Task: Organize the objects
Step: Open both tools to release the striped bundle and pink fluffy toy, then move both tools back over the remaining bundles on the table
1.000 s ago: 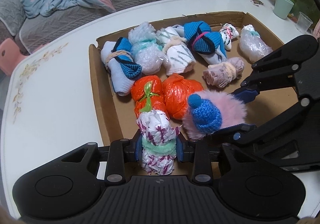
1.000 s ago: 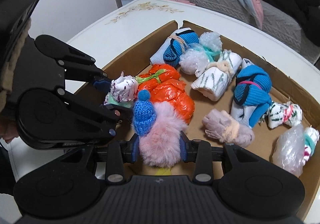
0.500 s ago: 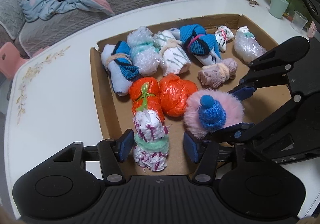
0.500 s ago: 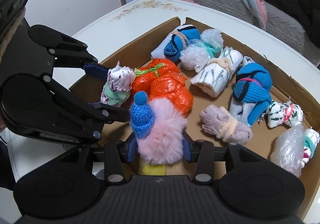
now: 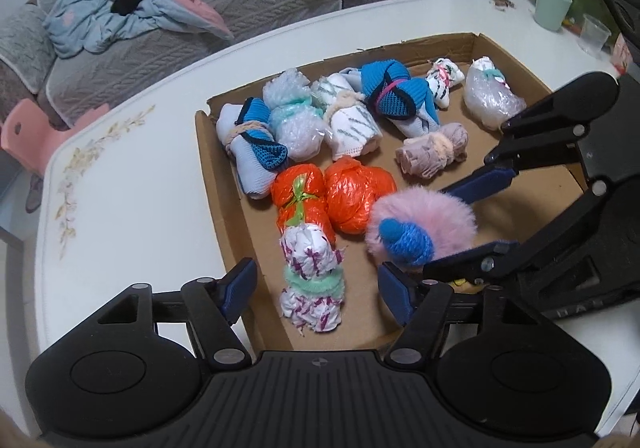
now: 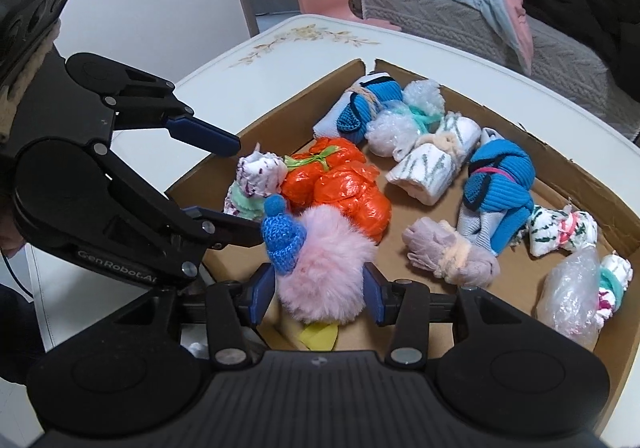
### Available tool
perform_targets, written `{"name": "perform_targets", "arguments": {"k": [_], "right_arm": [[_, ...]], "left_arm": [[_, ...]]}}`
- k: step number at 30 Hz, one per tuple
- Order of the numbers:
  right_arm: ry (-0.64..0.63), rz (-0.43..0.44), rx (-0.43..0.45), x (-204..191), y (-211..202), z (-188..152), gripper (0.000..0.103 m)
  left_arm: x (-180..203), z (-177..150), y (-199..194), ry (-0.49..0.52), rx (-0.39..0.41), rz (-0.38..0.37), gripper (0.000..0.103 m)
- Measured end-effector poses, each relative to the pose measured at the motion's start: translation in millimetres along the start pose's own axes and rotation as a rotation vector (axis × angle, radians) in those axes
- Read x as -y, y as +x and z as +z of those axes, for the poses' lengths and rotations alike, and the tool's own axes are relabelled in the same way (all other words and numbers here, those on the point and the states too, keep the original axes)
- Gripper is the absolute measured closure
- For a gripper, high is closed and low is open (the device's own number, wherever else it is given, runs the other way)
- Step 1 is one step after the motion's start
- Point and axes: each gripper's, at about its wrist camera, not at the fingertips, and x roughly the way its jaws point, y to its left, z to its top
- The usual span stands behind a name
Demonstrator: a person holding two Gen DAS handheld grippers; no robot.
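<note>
Cardboard tray (image 5: 224,208) on table is reference. Left gripper (image 5: 316,288): jaws just opened, clear of white-purple bundle (image 5: 310,280) lying at tray's near edge. Right gripper (image 6: 320,288): pads touching pink pompom (image 6: 324,272) beside bundle, jaws just eased slightly.

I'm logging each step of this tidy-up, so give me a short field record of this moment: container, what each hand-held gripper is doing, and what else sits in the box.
container: cardboard box on white table
left hand-held gripper: jaws just opened, pads clear of the purple-print bundle lying between them
right hand-held gripper: jaws eased slightly, pink pompom between them; contact unclear
other contents: orange bundles, blue sock rolls
</note>
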Motion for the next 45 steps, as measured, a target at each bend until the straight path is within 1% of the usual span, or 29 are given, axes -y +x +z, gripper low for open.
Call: {"name": "perform_targets", "arguments": {"k": [1,2,3,5,7,9,11,13,17,18,20,22,26,29,32,35,38,40,44,45], "right_arm": [[-0.001,-0.004,-0.005,-0.2,1.7,1.0,0.061],[0.003,-0.005,-0.007,1.4,1.5,0.1,0.061],[0.013,0.002,-0.007,3.6,1.9,-0.2,0.061],[0.029,-0.014,0.002,6.1,2.7,-0.5,0.061],[0.045,-0.016,0.001,6.5,5.3,1.6,0.06],[0.044,-0.006,0.009,2.7,6.0,4.7,0.063],[0.031,-0.018,0.009,-1.9,8.2,7.4,0.064],[0.022,-0.031,0.001,-2.9,8.9,7.4,0.061],[0.032,-0.041,0.013,2.4,-5.6,-0.6,0.06],[0.039,-0.045,0.016,4.9,-10.6,-3.4,0.058],[0.044,-0.058,0.017,7.6,-16.9,-8.3,0.055],[0.054,-0.063,0.013,11.2,-20.6,-11.9,0.055],[0.076,-0.063,0.027,11.4,-26.8,-15.9,0.055],[0.079,-0.069,0.03,5.6,-31.6,-18.0,0.052],[0.082,-0.071,0.041,2.0,-39.3,-21.3,0.048],[0.101,-0.084,0.044,-1.2,-50.9,-25.5,0.048],[0.109,-0.114,0.061,-8.0,-63.7,-27.0,0.045],[0.121,-0.141,0.074,-11.5,-73.3,-28.2,0.044],[0.146,-0.157,0.102,-13.7,-89.6,-36.8,0.034],[0.149,-0.163,0.105,-14.1,-93.0,-40.2,0.034]], "left_arm": [[-3.6,-0.1,-2.2,-0.015,0.001,0.012,0.009],[-6.1,0.2,-4.2,-0.039,0.008,0.024,0.003],[-8.3,-0.4,-7.1,-0.06,0.021,0.026,0.001],[-10.9,-1.4,-7.9,-0.083,0.019,0.004,0.001],[-8.0,-3.3,-8.1,-0.068,0.013,0.011,0.002],[-4.2,-5.1,-8.3,-0.049,0.007,0.012,0.002],[-3.3,-7.2,-9.3,-0.045,0.006,0.004,0.002],[-2.7,-9.2,-9.5,-0.046,0.006,0.004,0.001],[0.0,-11.8,-9.9,-0.04,0.006,0.008,0.001],[0.7,-12.6,-10.3,-0.043,0.005,0.007,0.001],[2.7,-14.5,-11.8,-0.052,0.001,0.002,0.001],[5.9,-16.7,-14.0,-0.055,-0.001,-0.002,0.001],[16.0,-18.8,-20.1,-0.03,0.007,0.014,0.001],[20.0,-21.4,-26.7,-0.058,0.008,-0.009,0.001],[28.6,-23.1,-34.4,-0.046,0.013,0.003,0.001],[35.9,-23.9,-45.5,-0.051,0.024,0.024,0.001],[40.7,-23.1,-60.2,-0.081,0.044,0.028,0.001],[44.2,-24.4,-69.9,-0.08,0.063,0.024,0.001],[48.3,-32.3,-82.4,-0.089,0.078,0.023,0.001],[49.2,-35.3,-83.9,-0.094,0.076,0.02,0.001]]}}
